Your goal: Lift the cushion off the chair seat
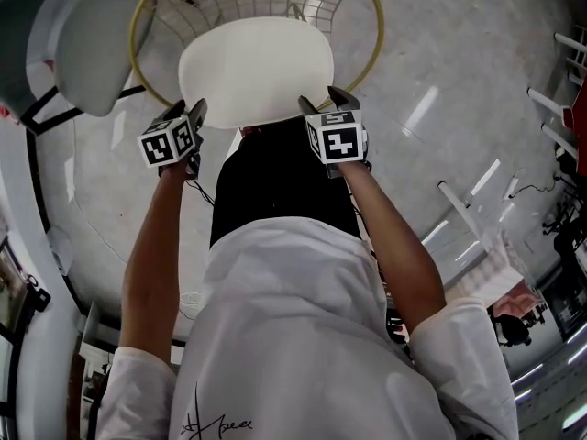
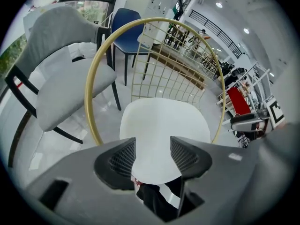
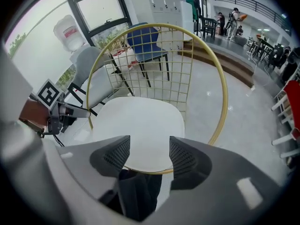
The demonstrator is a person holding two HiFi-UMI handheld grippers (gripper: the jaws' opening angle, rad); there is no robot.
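A white, rounded cushion lies on the seat of a chair with a gold wire ring back. My left gripper hovers at the cushion's near left edge. Its jaws stand open, and in the left gripper view the cushion shows in the gap, with no pad pressing on it. At the near right edge my right gripper is also open. In the right gripper view the cushion's front rim lies between the pads, apart from both.
A grey padded chair with a black frame stands close on the left. A blue chair is behind the gold grid back. White rails lie on the glossy floor at right. The person's dark trousers are just in front of the seat.
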